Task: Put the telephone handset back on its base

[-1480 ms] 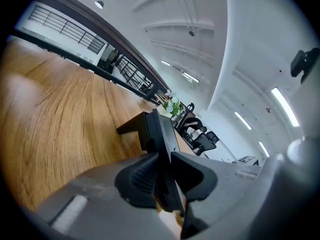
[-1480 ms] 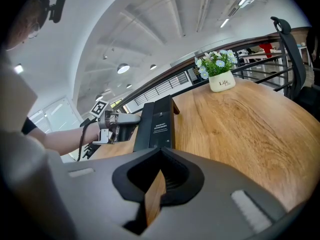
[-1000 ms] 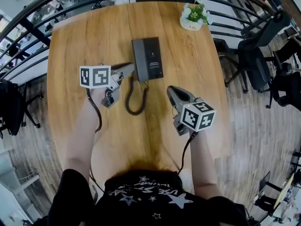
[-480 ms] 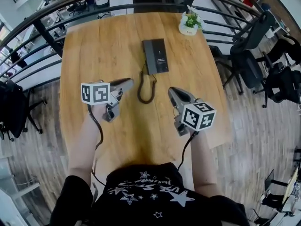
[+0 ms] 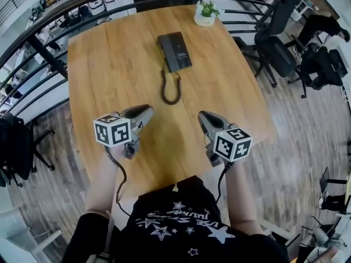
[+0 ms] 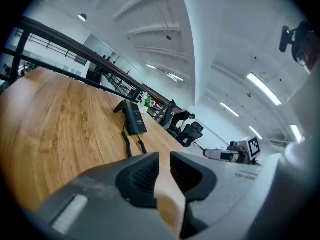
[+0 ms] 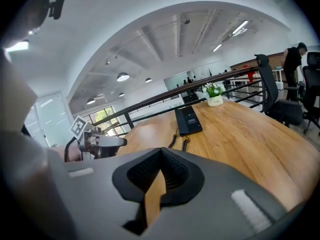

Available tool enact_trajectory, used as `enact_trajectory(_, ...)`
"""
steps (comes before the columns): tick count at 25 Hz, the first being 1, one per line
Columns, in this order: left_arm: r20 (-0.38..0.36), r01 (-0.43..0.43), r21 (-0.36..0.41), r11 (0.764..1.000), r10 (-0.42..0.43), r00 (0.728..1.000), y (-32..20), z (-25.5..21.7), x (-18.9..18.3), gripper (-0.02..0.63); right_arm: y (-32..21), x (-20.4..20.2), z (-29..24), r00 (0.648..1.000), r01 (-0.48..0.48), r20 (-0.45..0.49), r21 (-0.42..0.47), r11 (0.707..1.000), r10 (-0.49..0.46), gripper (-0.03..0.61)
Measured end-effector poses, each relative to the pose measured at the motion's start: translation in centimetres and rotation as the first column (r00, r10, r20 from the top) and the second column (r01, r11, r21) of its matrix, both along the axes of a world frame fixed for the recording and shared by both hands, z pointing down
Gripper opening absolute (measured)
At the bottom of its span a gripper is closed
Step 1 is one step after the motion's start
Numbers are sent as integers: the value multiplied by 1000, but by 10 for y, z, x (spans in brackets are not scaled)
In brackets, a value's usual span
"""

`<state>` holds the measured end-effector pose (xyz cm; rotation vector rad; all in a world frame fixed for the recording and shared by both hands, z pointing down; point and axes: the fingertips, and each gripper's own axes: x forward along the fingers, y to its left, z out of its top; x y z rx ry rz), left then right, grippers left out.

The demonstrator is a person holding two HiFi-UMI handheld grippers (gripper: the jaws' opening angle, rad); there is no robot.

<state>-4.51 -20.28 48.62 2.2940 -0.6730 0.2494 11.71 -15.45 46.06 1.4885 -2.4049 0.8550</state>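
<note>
The dark telephone (image 5: 174, 51) lies flat at the far middle of the wooden table (image 5: 109, 64), its handset resting along the base. Its coiled cord (image 5: 169, 87) loops towards me. My left gripper (image 5: 147, 109) hovers over the near left of the table, well short of the cord, jaws a narrow gap apart with nothing between them. My right gripper (image 5: 203, 115) is level with it on the right, shut and empty. In the left gripper view the telephone (image 6: 134, 120) sits far beyond the gripper (image 6: 164, 156). The right gripper view shows the telephone (image 7: 188, 119) past the gripper (image 7: 161, 151).
A small potted plant (image 5: 205, 12) stands at the table's far edge behind the telephone. A dark railing (image 5: 49, 64) curves around the table's far and left sides. Office chairs (image 5: 274, 43) stand on the floor to the right, with a person (image 5: 323, 23) beyond them.
Both grippers have drawn back from the telephone towards the near edge of the table. The left gripper, close beside the base a second ago, is now well clear of the cord.
</note>
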Motion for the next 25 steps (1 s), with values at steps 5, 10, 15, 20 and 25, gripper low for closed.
enact_trajectory(5,30,-46,-12,999,46,998,47,12,1,77,28,10,9,999,-42,0,-20,999,42,0)
enact_trajectory(10,36,-3,-42,999,4,999,82,24,-14,77,51,-3,11,1000,-17,12,-13,1000,17,0)
enact_trajectory(15,9,22,-49,999,-22,1000,121,16,-20,77,95,-16,12,999,-22,27,-4,1000,22,0)
enact_trajectory(20,22,-31,-4,1000,31,999,173,-7,-16,77,146,-15,-7,998,-55,42,35,998,54,0)
enact_trajectory(25,7,-49,25,998,49,999,224,-24,-18,77,193,-15,-30,995,-88,45,85,993,84,0)
